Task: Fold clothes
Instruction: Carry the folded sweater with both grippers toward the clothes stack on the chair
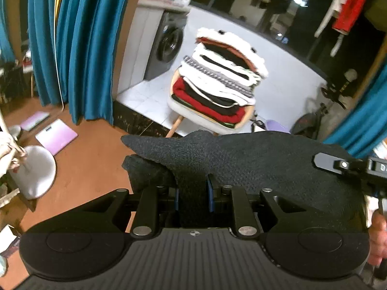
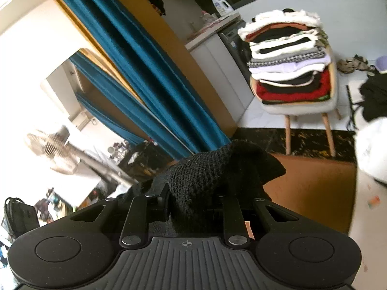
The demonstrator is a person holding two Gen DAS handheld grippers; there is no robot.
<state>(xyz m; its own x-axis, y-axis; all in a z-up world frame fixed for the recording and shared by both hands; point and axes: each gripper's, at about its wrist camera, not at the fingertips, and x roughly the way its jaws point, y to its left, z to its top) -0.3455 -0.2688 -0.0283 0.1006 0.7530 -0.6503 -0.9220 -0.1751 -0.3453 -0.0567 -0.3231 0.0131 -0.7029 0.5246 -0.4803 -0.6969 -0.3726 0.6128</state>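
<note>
My left gripper (image 1: pixel 193 193) is shut on a black knitted garment (image 1: pixel 241 159), which spreads to the right across the view and hides the fingertips. The other gripper's finger (image 1: pixel 338 163) shows at the right edge, on the same garment. In the right wrist view my right gripper (image 2: pixel 191 203) is shut on the black knitted garment (image 2: pixel 212 176), which bunches up over its fingers. Both hold the garment up in the air above the floor.
A chair (image 1: pixel 193 113) bears a tall stack of folded clothes (image 1: pixel 222 72); it also shows in the right wrist view (image 2: pixel 287 55). Blue curtains (image 1: pixel 79 48), a washing machine (image 1: pixel 167 48), a scale (image 1: pixel 56 136) on the brown floor and a fan (image 2: pixel 53 149) are around.
</note>
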